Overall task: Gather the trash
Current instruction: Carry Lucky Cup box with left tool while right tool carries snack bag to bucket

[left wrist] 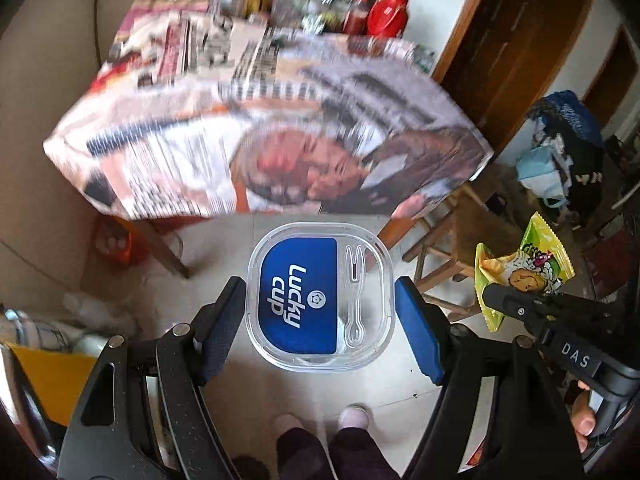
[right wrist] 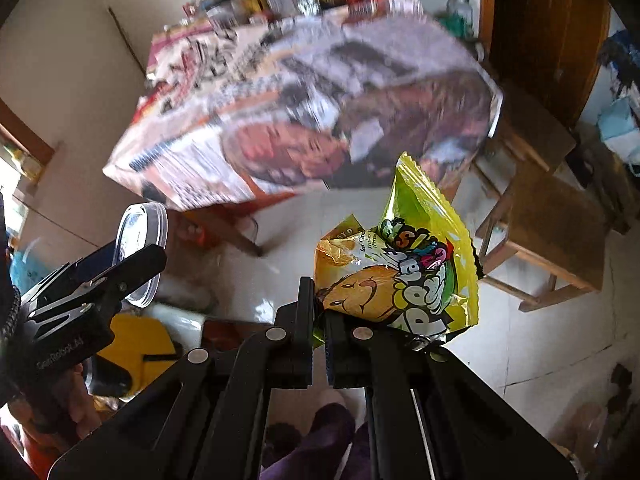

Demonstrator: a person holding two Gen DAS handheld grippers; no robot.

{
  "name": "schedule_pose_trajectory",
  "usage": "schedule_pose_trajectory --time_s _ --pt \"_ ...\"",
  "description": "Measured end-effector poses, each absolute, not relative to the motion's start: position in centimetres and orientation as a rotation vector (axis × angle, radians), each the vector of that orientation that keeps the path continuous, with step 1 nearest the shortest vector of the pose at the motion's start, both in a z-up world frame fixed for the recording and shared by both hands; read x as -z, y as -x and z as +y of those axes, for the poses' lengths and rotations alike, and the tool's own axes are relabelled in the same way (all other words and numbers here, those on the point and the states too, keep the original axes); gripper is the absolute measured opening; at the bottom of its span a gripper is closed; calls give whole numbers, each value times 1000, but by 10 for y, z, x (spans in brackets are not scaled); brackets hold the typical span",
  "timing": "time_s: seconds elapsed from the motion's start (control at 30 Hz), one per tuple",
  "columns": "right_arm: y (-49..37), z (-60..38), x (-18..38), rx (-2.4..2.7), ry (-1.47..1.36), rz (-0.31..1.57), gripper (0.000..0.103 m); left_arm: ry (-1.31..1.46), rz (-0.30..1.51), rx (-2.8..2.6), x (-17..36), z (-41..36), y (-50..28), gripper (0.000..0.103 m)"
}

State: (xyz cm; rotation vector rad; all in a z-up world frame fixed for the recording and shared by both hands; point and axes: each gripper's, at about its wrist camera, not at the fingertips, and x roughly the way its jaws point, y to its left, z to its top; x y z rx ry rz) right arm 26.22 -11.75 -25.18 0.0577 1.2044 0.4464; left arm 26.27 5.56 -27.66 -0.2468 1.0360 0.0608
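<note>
My left gripper (left wrist: 320, 316) is shut on a clear plastic cup (left wrist: 319, 295) with a blue "Lucky cup" label and a small clear fork on its lid, held in the air above the floor. The cup also shows edge-on in the right wrist view (right wrist: 140, 254). My right gripper (right wrist: 319, 312) is shut on a yellow-green snack bag (right wrist: 404, 272), pinching its lower left corner. The bag stands up above the fingers. It also shows in the left wrist view (left wrist: 524, 270), to the right of the cup.
A table covered in printed newspaper (left wrist: 260, 120) stands ahead, with bottles and jars (left wrist: 304, 0) crowded at its far end. A wooden stool (right wrist: 548, 220) stands right of it. A wooden door (left wrist: 512, 40) and piled bags (left wrist: 560, 152) are at right. My feet (left wrist: 320, 420) are on the pale tiled floor.
</note>
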Motion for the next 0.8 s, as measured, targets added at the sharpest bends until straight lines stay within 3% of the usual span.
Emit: schedule_pose_trajectory --time_s 0.6,0.8 --pt "-289 -99 527 -569 37 1447 4 301 1256 -211 558 62 -269 74" --pt "-293 -90 606 -600 68 1480 4 316 1310 -210 624 61 -268 74"
